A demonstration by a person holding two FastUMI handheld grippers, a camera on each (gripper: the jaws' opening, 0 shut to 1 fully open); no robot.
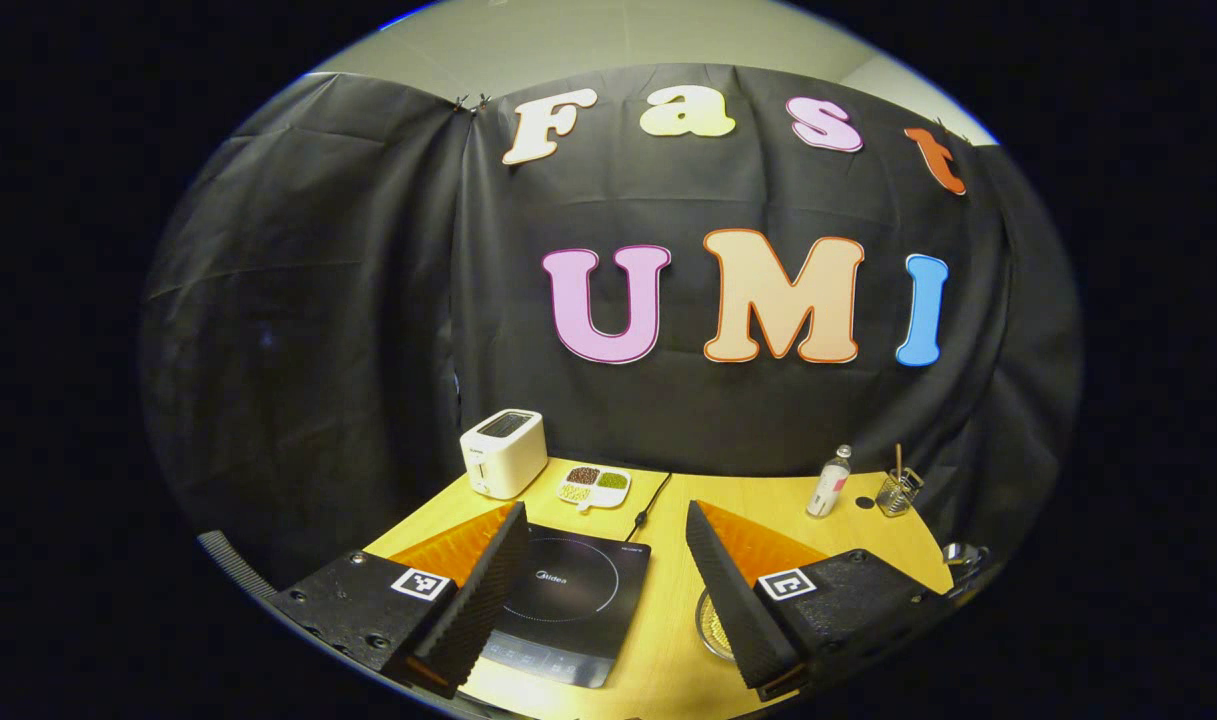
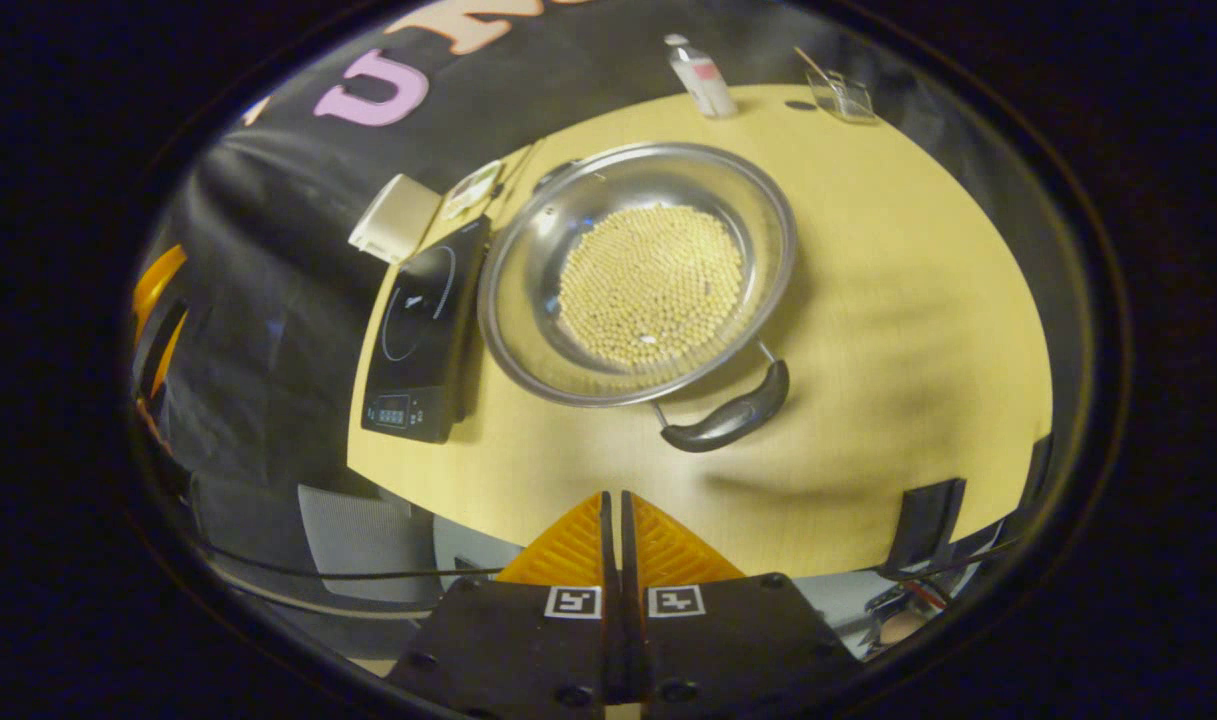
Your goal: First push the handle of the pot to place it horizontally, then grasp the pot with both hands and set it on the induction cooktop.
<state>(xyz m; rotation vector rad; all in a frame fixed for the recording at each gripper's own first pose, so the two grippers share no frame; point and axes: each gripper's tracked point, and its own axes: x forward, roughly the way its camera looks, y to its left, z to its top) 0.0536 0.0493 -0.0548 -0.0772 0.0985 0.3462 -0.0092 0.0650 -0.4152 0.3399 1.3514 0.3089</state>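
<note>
The left tool (image 1: 603,580) is seen with its two black, orange-faced fingers spread wide apart, nothing between them; one square black-and-white marker is carried on each finger. It is held above the near edge of the yellow wooden worktop (image 1: 668,640). Between the fingers, one flat black induction cooktop (image 1: 568,610) with a white ring is seen; the lettering on it is too small to be relied on. A sliver of the steel pot's rim (image 1: 713,625) is visible beside the right finger. Farther back, one white toaster (image 1: 504,452), one white divided dish (image 1: 594,487) with three fillings, one black cable (image 1: 651,503), one small clear bottle (image 1: 830,482) and one glass holder with a stick (image 1: 898,490) are counted.

The right tool (image 2: 620,520) is seen with its two fingers brought together, holding nothing, above the near worktop edge. Ahead of it, one round stainless-steel pot (image 2: 528,290) filled with pale yellow beans (image 2: 652,284) rests on the worktop just right of the cooktop, not on it. One black handle (image 2: 728,418) is seen on the near side, lying roughly level; the far one is barely discernible. The tool and handle are apart.
</note>
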